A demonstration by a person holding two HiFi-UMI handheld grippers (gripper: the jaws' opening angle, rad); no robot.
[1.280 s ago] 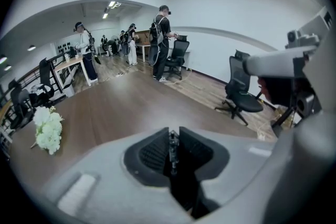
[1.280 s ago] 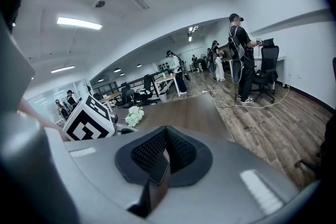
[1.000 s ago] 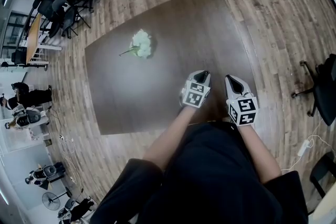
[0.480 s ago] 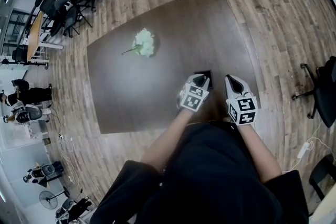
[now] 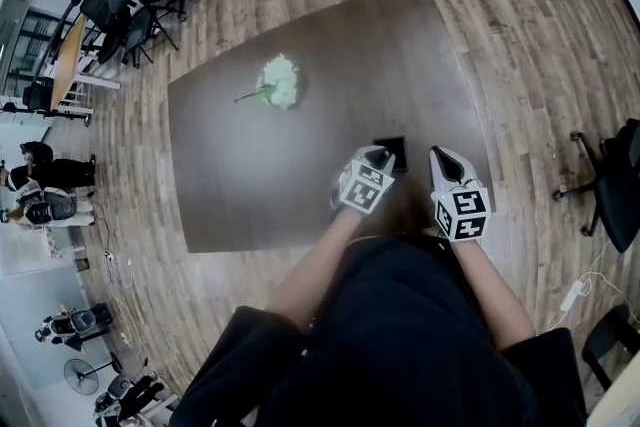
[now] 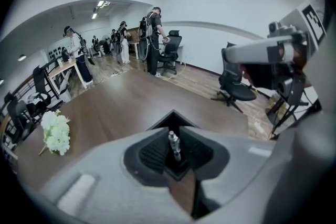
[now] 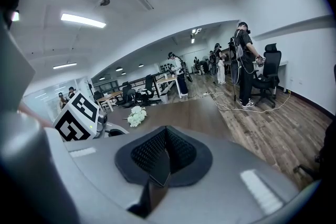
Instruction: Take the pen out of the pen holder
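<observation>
A silver-tipped pen [image 6: 174, 145] stands upright between the ribbed pads of my left gripper [image 6: 175, 153], which is shut on it. The black square pen holder [image 6: 173, 117] lies just beyond and below the jaws; in the head view the pen holder [image 5: 391, 147] sits on the dark table right ahead of the left gripper [image 5: 379, 156]. Whether the pen's lower end is still inside the holder is hidden. My right gripper [image 5: 441, 156] hangs to the right of the holder, near the table's front edge. In the right gripper view the right gripper [image 7: 164, 157] is shut on nothing.
A bunch of white flowers [image 5: 279, 81] lies on the brown table [image 5: 330, 45] at the far left. Wood floor surrounds the table. An office chair [image 5: 615, 177] stands at the right. People stand by desks and chairs [image 6: 153, 39] across the room.
My left gripper has drawn back toward me from over the holder, which now shows in front of it. The right gripper has stayed in place.
</observation>
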